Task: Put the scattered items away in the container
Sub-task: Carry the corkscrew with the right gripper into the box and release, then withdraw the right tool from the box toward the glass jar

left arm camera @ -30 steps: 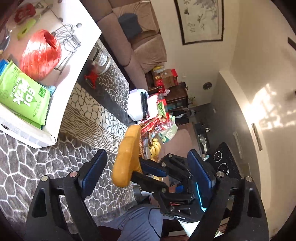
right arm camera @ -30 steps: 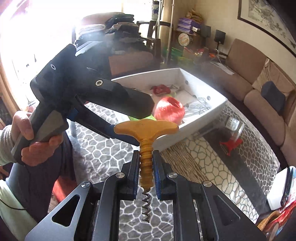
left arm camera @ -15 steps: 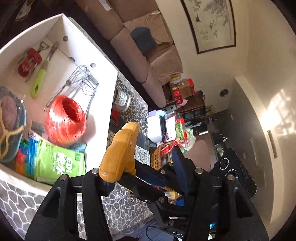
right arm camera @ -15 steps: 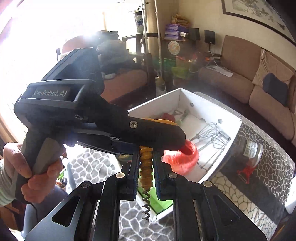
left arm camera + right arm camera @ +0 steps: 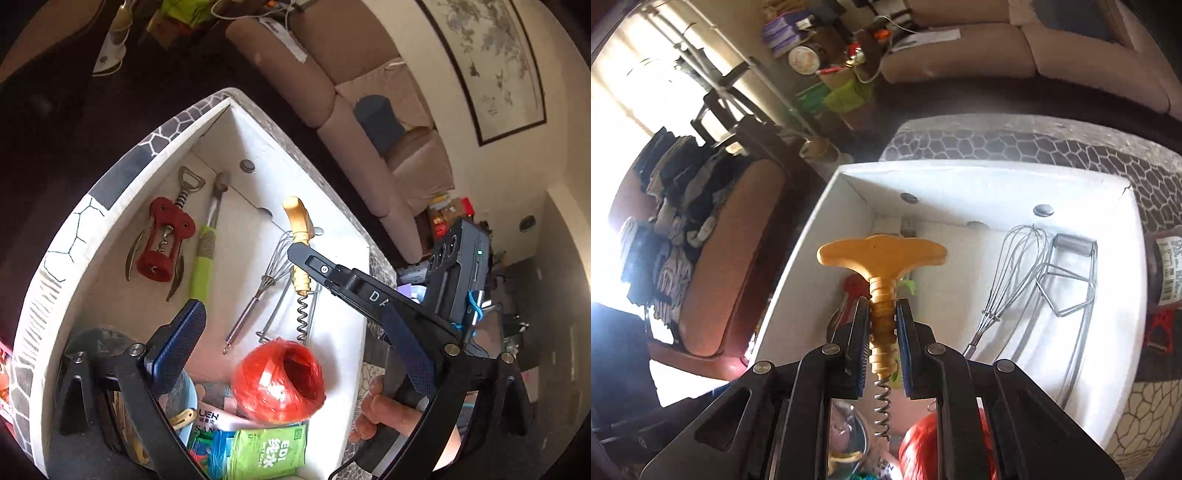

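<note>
One item in play: yellow T-handled corkscrew point(image 5: 882, 295), clamped by its ribbed shank between the closed fingers point(image 5: 862, 339) of the right gripper point(image 5: 882, 347). Long axis runs along the fingers, handle outward, steel spiral back toward the camera. It hangs above the white cardboard box point(image 5: 960, 170), over the bare floor between the red winged corkscrew point(image 5: 160, 240) and wire whisk point(image 5: 273, 269). Left gripper point(image 5: 295, 354) hovers spread wide, empty. Judgement: lower, then release.

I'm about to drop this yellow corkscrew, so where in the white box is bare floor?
Bare floor in the white box lies between the green-handled peeler and the whisk. The near end is crowded: red twine ball, green packet.
</note>
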A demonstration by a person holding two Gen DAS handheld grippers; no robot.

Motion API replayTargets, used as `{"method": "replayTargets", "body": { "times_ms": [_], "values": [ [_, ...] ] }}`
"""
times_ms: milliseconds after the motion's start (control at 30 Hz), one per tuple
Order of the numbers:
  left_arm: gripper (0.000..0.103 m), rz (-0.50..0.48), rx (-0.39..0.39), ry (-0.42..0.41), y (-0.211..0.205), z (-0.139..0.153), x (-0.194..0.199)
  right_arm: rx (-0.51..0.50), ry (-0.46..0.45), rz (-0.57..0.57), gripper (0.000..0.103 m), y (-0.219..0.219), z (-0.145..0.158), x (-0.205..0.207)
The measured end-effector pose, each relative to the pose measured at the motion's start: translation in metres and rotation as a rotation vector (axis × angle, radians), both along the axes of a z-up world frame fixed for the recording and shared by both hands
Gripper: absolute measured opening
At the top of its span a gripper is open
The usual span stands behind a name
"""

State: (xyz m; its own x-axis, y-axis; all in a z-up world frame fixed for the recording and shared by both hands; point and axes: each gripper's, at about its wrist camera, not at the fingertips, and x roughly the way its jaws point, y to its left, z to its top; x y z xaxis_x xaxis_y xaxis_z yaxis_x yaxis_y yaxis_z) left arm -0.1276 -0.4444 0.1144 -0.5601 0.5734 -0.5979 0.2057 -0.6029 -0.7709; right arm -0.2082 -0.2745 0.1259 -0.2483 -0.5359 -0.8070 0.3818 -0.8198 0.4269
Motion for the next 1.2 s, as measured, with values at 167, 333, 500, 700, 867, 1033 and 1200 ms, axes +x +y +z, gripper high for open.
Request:
{"method": "replayTargets", "body": {
  "times_ms": [167,333,500,700,867,1033,1200],
  "values": [
    [0.096,0.002,0.093,0.018,-0.005,-0.032,-0.008,0.024,-0.078,-0.079,0.013,-0.005,-0.038,-0.038],
    [0.097,0.035,0.17,0.027,-0.016,-0.05,-0.002,0.067,-0.115,-0.097,0.013,-0.018,-0.063,-0.064],
    [0.097,0.037,0.195,0.046,-0.023,-0.05,-0.001,0.073,-0.195,-0.181,0.017,-0.012,-0.092,-0.076],
    [0.097,0.018,0.152,0.048,-0.01,-0.045,0.0,0.111,-0.173,-0.154,0.024,-0.008,-0.087,-0.071],
    [0.097,0.004,0.071,0.04,0.004,-0.031,0.009,0.052,-0.123,-0.117,0.034,0.015,-0.05,-0.054],
    [0.097,0.013,-0.052,0.022,0.015,-0.013,0.033,0.034,-0.055,-0.092,0.046,0.064,-0.008,-0.023],
    [0.097,-0.001,-0.194,0.004,0.042,0.0,0.062,0.06,0.082,-0.041,0.051,0.103,0.032,0.02]
  ]
}}
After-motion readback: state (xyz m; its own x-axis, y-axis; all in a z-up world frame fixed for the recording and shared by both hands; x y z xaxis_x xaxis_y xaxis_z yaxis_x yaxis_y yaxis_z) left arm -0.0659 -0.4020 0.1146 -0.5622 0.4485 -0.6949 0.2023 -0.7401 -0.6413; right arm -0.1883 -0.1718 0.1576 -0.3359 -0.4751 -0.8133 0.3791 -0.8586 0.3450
